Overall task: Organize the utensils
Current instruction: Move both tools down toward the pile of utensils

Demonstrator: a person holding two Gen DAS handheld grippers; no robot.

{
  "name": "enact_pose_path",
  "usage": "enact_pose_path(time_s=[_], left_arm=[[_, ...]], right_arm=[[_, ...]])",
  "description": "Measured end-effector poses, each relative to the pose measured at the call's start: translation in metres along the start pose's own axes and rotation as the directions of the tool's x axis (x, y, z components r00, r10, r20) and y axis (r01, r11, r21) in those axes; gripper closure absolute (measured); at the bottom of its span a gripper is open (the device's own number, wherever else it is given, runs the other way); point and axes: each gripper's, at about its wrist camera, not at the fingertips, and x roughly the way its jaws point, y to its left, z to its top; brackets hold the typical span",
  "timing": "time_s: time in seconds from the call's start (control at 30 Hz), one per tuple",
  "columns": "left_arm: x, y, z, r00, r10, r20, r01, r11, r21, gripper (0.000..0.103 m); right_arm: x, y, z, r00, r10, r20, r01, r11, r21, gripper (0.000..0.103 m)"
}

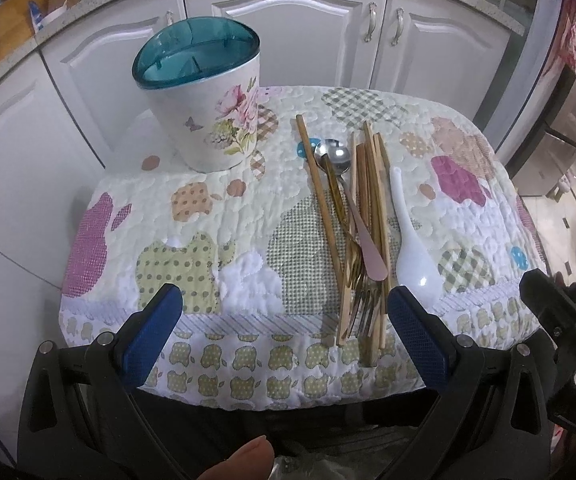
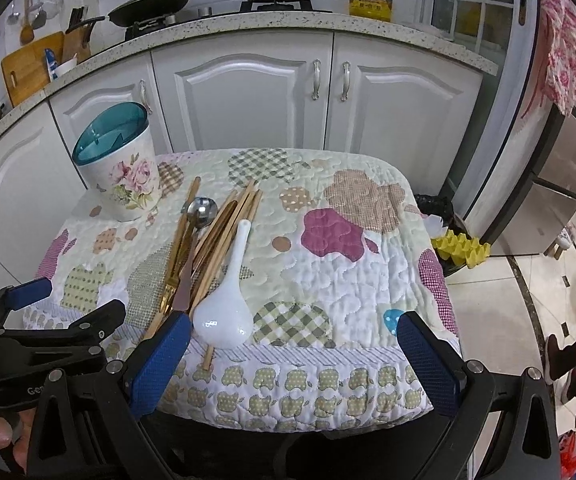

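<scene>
Two tools hover at the near edge of a quilted counter [image 2: 328,240], both with blue pads spread wide and gripping nothing. In the right wrist view the right tool [image 2: 294,354] fills the bottom of the frame, its left pad just beside the bowl of the white ceramic spoon [image 2: 224,312]. In the left wrist view the left tool [image 1: 284,336] brackets the lower centre, its right pad near the fork tines.

The utensil pile [image 1: 358,232] lies between the two tools, long axes running from the near edge away toward the cabinets. The wooden chopsticks [image 1: 372,216], gold forks [image 1: 358,280] and a pink-handled spoon [image 1: 352,200] overlap, so their count is hard to make out; some near ends overhang the edge. The white spoon appears the easiest first pick, and the right tool looks nearer to it.

Farther back, upper left in both views, stands the floral holder [image 1: 216,120] with a teal divided insert, still unfilled; its compartments are only partly visible.
</scene>
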Motion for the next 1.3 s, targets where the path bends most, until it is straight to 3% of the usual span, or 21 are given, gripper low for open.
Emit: enact_pose_path(time_s=[1.0, 1.3], left_arm=[[-0.034, -0.006, 0.008, 0.996, 0.005, 0.090, -0.006, 1.000, 0.014, 0.000], [-0.034, 0.011, 0.004, 0.995, -0.028, 0.095, 0.029, 1.000, -0.008, 0.000]], right_arm=[[-0.021, -0.001, 0.005, 0.998, 0.004, 0.061, -0.004, 1.000, 0.005, 0.001], [-0.034, -0.004, 0.001, 0.996, 0.009, 0.091, -0.011, 1.000, 0.018, 0.001]])
